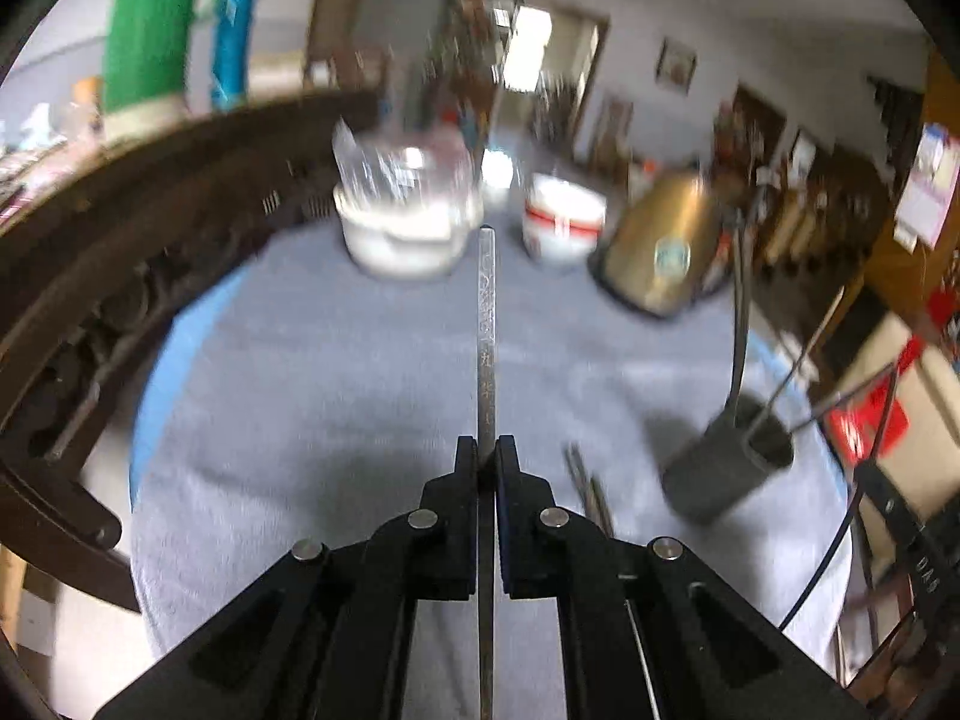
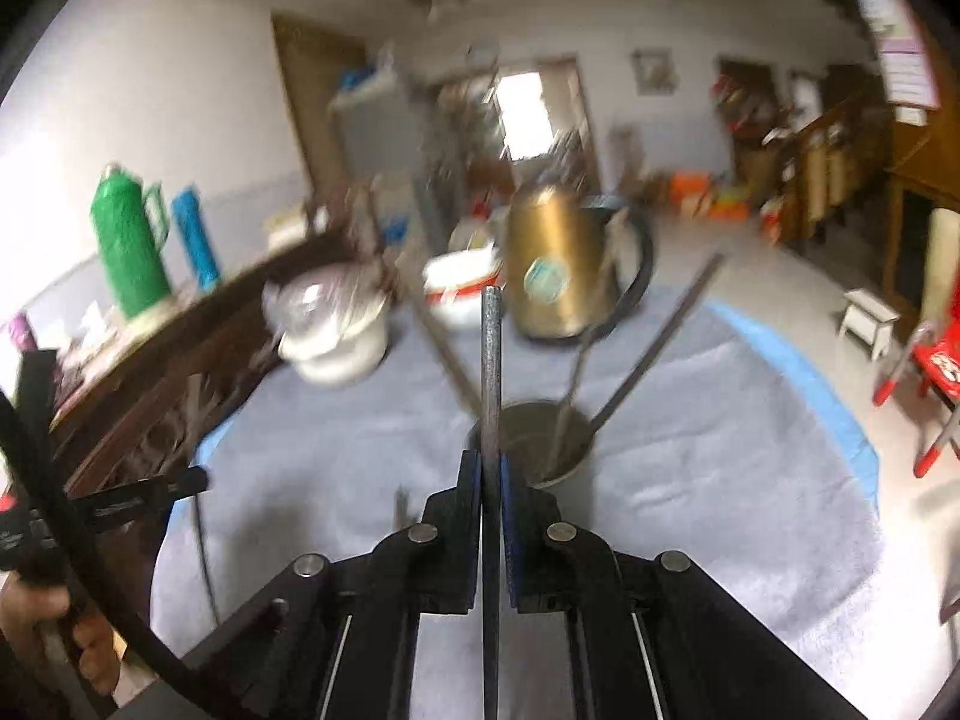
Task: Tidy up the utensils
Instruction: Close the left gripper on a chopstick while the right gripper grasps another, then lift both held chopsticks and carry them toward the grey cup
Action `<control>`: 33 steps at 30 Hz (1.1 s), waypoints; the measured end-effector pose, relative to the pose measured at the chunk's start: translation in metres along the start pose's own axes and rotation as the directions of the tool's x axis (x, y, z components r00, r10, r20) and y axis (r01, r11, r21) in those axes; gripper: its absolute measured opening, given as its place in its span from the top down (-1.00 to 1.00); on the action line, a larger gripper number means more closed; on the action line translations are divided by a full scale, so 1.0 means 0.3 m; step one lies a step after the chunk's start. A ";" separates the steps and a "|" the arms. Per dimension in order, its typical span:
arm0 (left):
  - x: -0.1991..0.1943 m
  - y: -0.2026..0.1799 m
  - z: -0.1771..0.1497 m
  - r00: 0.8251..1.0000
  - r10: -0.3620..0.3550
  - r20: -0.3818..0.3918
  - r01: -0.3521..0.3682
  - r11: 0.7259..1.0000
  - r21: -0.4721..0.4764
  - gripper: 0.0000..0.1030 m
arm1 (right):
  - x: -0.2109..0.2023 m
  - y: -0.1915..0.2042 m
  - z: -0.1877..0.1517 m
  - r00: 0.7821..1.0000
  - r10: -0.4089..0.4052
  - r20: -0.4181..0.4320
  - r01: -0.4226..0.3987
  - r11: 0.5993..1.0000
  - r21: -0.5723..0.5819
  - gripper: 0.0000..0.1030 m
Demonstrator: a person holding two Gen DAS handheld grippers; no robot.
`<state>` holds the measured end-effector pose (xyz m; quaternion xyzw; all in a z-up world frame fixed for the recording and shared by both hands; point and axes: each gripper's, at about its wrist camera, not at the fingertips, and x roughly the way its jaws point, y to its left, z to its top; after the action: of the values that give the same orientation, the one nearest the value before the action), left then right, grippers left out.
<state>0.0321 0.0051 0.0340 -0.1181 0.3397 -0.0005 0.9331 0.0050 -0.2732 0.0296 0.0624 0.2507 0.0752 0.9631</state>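
A round table covered with a grey cloth [image 1: 336, 372] carries a brass-coloured kettle [image 2: 558, 264] and two white bowls at its far side. Nearer stands a dark utensil holder [image 2: 543, 438], which already has several utensils leaning in it.

The left gripper [image 1: 487, 450] is closed on a flat metal chopstick [image 1: 487, 312], which points away over the cloth. The right gripper [image 2: 492, 468] is clamped on a second metal chopstick [image 2: 492, 360], with its tip above the holder's near rim.

To do this step well, I judge each stick should be tipped end-down over the holder's mouth, clear of the leaning handles, and released only once inside. More slim utensils [image 1: 585, 480] lie on the cloth just right of the left gripper.
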 end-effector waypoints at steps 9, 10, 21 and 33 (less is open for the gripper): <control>0.041 0.005 -0.127 0.994 0.019 0.107 -0.019 1.000 -0.005 0.89 | -0.066 -0.073 -0.065 0.991 -0.090 0.100 0.091 0.996 -0.006 0.85; 0.027 0.007 -0.141 0.991 0.026 0.130 -0.027 1.000 0.005 0.89 | -0.078 -0.071 -0.069 0.990 -0.090 0.107 0.093 0.996 -0.019 0.85; -0.137 0.082 -0.187 0.985 0.009 0.173 -0.011 1.000 0.010 0.85 | -0.223 -0.069 -0.098 0.990 -0.057 0.126 0.061 0.998 -0.030 0.84; -0.197 0.086 -0.186 0.986 -0.042 0.161 0.044 0.999 -0.011 0.87 | -0.292 -0.077 -0.113 0.994 -0.029 0.102 0.028 1.000 0.013 0.85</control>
<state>-0.0506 0.0226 0.0244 -0.1317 0.2608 -0.0086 0.9563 -0.0847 -0.3084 0.0382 0.0683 0.2025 0.0568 0.9752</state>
